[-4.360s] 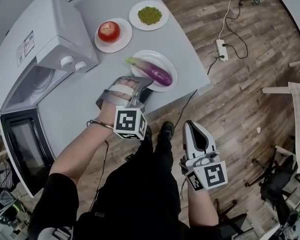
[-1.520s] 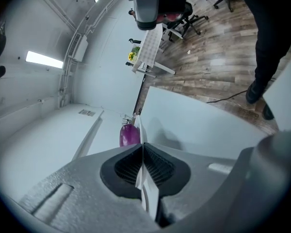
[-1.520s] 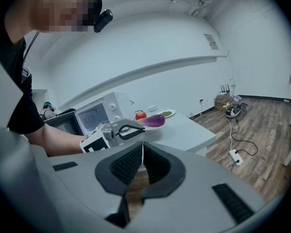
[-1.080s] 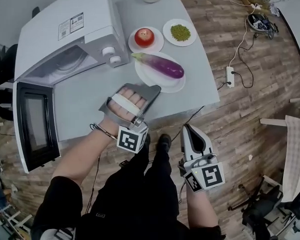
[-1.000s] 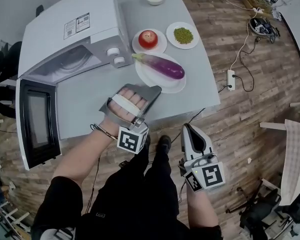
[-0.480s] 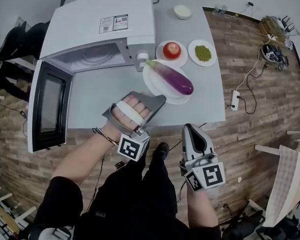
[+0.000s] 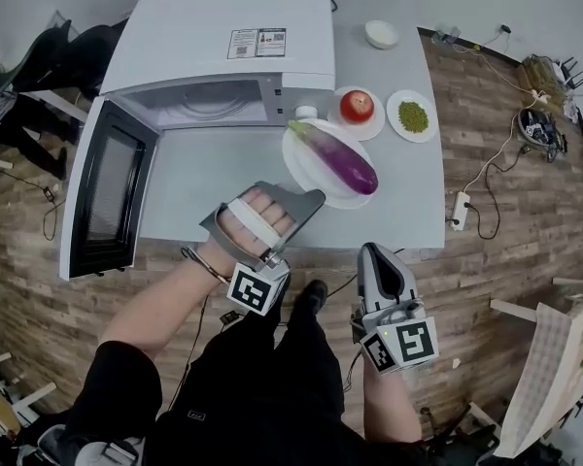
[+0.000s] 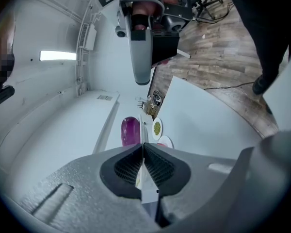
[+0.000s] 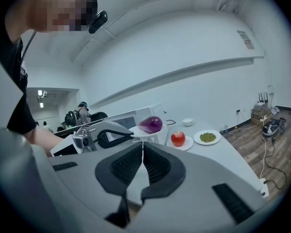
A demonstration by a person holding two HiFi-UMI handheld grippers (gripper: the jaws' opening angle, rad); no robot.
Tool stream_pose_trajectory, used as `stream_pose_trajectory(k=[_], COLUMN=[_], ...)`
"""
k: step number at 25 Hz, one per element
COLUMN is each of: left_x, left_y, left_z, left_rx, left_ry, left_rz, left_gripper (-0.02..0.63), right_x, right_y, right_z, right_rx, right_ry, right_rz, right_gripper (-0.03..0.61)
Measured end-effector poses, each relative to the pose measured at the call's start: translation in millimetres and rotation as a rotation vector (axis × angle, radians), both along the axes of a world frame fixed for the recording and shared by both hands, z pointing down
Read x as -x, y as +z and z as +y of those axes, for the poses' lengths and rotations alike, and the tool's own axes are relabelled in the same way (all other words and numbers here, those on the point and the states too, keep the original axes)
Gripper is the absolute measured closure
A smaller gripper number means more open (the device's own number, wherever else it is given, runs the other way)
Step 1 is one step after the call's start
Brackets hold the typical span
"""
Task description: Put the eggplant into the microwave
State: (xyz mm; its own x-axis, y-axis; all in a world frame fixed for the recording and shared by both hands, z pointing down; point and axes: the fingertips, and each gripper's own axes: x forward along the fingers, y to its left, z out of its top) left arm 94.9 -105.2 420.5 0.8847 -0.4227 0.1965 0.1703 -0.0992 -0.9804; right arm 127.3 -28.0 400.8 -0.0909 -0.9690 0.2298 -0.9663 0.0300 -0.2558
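A purple eggplant [image 7: 335, 156] lies on a white plate [image 7: 311, 178] in front of the microwave's controls. The white microwave [image 7: 223, 42] stands on the grey table, its door [image 7: 107, 202] swung wide open to the left and its cavity [image 7: 209, 103] showing. My left gripper [image 7: 314, 198] is shut and empty, its tip just short of the plate's near rim. In the left gripper view the eggplant [image 8: 130, 130] lies straight beyond the closed pads. My right gripper [image 7: 373, 250] is shut and empty, off the table's front edge over the floor. From it the eggplant [image 9: 151, 124] shows ahead.
Right of the microwave, a red apple [image 7: 357, 107] sits on a small plate, and green peas [image 7: 412, 116] fill another. A small white bowl [image 7: 380, 34] stands further back. A power strip [image 7: 459, 209] and cables lie on the wooden floor to the right.
The head view has swung, so the whole microwave and its open door now show squarely. Both grippers stay shut and empty and have lifted slightly. The eggplant has not moved on its plate.
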Motion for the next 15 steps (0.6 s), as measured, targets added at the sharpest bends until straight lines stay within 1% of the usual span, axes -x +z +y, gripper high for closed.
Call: stream_pose_trajectory(k=[8,15], left_x=[33,70], left_y=[-11,-17], left_z=[-15,-37], left_rx=[-0.019,-0.036], left_ry=[-0.067,-0.154], left_rz=[0.017,0.016], left_gripper=[0.597,0.597], right_x=[23,50], right_y=[-8,-12], right_z=[-21,-49], right_rx=[-0.004,-0.01], right_ry=[-0.074,-0.159], right_rz=[0.009,0.006], right_gripper=[0.56,0.56])
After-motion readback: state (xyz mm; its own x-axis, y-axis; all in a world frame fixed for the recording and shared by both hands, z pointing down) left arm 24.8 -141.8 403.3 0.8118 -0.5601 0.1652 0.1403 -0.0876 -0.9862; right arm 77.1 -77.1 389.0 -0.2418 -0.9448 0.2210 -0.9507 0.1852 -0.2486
